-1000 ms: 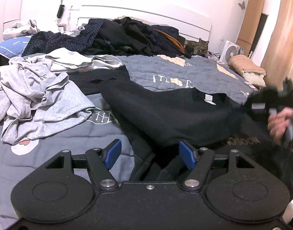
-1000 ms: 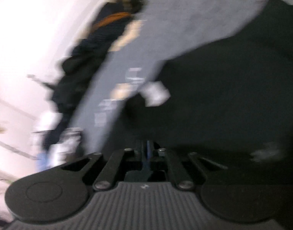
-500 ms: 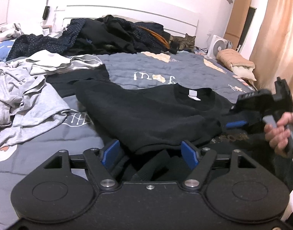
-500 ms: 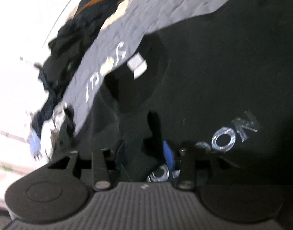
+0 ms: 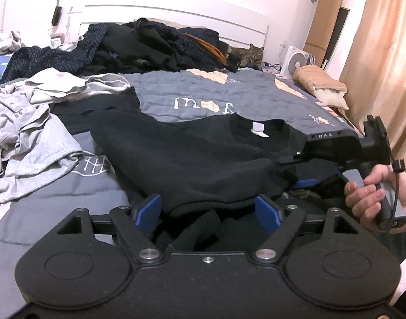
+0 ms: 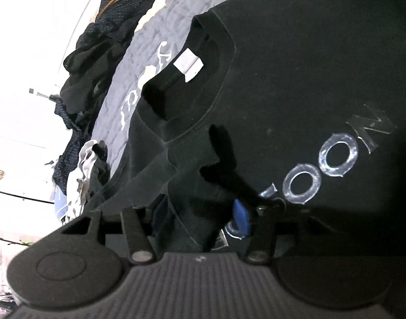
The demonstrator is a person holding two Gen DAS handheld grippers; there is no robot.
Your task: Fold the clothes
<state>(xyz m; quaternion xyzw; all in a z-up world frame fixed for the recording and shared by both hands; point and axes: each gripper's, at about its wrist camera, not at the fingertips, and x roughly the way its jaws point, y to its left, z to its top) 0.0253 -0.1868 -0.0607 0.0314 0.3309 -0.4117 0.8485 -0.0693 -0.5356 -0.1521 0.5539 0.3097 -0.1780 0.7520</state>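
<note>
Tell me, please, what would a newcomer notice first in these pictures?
First, the black sweatshirt spread on the grey-blue quilt, its silver letters near the right tongs. Both tongs are opening, with black fabric between them. Behind lies a dark clothes pile, with a tabby cat beside it.

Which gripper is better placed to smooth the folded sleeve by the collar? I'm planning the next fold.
Probably right. The right gripper, jaws opening with black cloth between them, sits just below the black sweatshirt's collar. The left gripper, also opening, is down at the fold's near edge.
</note>
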